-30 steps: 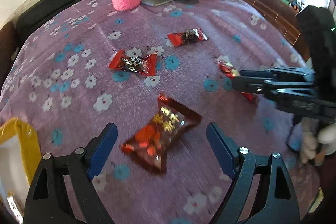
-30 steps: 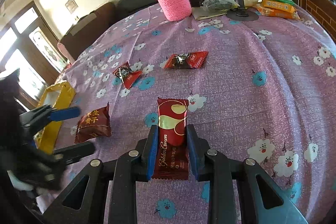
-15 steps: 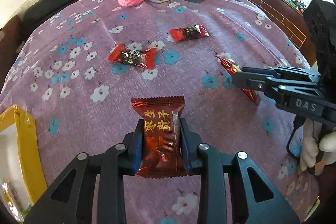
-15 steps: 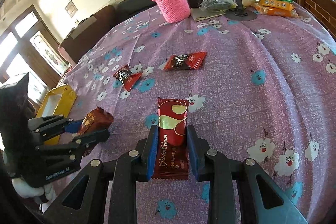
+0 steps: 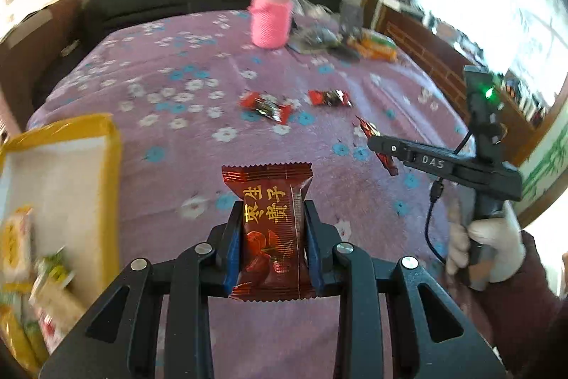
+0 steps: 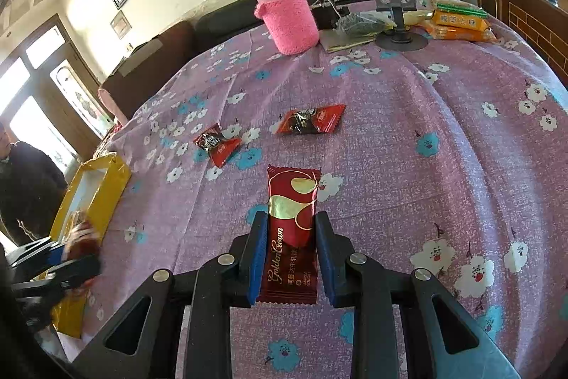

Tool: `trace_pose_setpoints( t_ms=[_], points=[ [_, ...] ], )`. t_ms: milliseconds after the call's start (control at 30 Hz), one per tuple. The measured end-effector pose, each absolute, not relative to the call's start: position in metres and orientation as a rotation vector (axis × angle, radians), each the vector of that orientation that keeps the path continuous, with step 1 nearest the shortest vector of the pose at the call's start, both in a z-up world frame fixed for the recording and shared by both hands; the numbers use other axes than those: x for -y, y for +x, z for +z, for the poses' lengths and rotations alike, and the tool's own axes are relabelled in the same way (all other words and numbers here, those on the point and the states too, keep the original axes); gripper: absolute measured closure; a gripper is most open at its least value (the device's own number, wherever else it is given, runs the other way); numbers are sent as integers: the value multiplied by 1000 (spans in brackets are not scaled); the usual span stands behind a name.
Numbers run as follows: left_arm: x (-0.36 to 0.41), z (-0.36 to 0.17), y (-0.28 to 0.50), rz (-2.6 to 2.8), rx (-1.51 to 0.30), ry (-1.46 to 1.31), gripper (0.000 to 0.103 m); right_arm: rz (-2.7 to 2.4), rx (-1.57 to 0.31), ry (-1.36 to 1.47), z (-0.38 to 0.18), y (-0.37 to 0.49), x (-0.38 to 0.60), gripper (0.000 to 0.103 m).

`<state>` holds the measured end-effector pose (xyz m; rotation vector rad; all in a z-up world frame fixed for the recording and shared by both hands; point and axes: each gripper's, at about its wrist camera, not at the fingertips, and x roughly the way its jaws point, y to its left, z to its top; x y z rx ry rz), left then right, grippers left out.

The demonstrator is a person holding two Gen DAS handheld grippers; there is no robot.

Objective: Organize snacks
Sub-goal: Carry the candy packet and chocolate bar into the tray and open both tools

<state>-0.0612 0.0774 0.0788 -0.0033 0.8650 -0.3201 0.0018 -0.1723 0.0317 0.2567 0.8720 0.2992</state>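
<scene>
table (image 6: 461, 137) under a purple floral cloth. yellow box (image 5: 106, 144) at its left edge, snack packs inside. pink-sleeved bottle (image 6: 287, 20) near the far edge. left gripper (image 5: 271, 237) clamped tight on a brown date candy (image 5: 271, 229), held just beside the box. right gripper (image 6: 291, 254) clamped on a red nougat bar (image 6: 291, 222), over the table's middle. two red candies (image 6: 309, 121) (image 6: 216, 144) lie loose mid-table, apart.

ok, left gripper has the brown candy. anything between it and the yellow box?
Nothing visible. The left gripper is shut on the brown candy, and the yellow box sits open-topped just to its left, already holding other packets. Only bare purple tablecloth lies between them; the two loose red candies lie farther back.
</scene>
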Motion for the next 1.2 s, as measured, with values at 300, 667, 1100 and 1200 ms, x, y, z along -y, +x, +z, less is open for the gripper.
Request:
trace_pose_setpoints(
  t_ms=[300,667,1100,1200],
  points=[
    [-163,106,-113,-173,-775,-143,75,333,-873,197,38,-10,142,75],
    [-225,101,-132,-27,-740,-194,75,534,-830,102,90,-51,41,76],
    [-262,65,-129,39,-799,-243,75,743,-885,15,100,-57,-88,76],
    [-263,55,-127,41,-821,-241,74,756,-899,-13,94,-51,-112,76]
  ],
)
